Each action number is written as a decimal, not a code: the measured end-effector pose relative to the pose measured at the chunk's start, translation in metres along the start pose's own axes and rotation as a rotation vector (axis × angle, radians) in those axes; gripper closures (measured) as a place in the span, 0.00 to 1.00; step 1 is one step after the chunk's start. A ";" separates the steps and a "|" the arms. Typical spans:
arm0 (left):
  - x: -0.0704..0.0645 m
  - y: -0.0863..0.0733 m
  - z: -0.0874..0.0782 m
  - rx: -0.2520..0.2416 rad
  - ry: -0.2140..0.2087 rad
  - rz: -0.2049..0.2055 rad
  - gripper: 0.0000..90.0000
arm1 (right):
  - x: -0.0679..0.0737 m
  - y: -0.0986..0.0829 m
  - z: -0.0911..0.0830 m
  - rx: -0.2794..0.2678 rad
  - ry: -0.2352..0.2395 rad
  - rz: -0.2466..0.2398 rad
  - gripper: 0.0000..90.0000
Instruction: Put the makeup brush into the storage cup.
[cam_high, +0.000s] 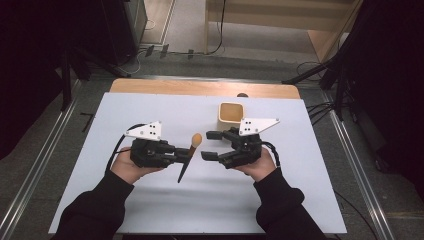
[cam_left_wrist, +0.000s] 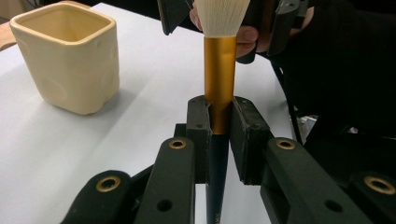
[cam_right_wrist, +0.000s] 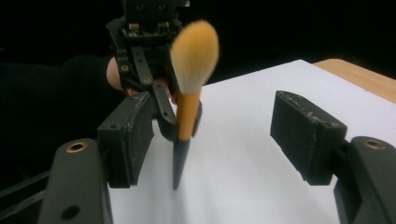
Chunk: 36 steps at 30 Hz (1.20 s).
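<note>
Makeup brush (cam_left_wrist: 219, 65) w/ gold ferrule, dark tapered handle & pale bristles was clamped in our left gripper (cam_left_wrist: 219, 123), jaws shut on it right where ferrule meets handle. It stood roughly upright over the white table (cam_high: 165, 200), bristles up, handle tip close to or on the surface; couldn't tell which. Our right gripper (cam_right_wrist: 219, 135) faced it w/ jaws wide, brush between them but farther off, nearer the left-hand jaw. To hand over cleanly, we judged: centre the right jaws on the ferrule, close firmly, only then release left. Cream square ceramic cup (cam_high: 230, 114) sat beyond the right gripper, apart.
</note>
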<state>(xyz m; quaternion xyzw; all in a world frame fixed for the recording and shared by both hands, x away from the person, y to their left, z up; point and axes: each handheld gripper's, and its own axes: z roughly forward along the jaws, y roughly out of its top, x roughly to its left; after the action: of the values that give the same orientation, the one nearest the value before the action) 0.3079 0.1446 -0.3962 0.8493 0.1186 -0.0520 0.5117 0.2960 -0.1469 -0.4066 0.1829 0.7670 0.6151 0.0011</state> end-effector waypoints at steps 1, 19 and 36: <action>0.000 0.000 0.001 0.004 -0.005 0.001 0.88 | 0.000 0.000 0.001 0.001 0.003 0.003 0.38; -0.004 0.002 0.008 -0.015 0.012 0.012 0.88 | 0.001 0.002 0.018 -0.002 0.059 0.031 0.70; -0.004 0.000 0.009 -0.028 0.000 0.012 0.86 | 0.001 0.005 0.018 0.030 0.082 0.059 0.88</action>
<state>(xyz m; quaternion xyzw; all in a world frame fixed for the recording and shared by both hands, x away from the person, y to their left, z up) 0.3047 0.1356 -0.3997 0.8427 0.1141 -0.0472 0.5240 0.3004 -0.1286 -0.4058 0.1801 0.7696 0.6104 -0.0512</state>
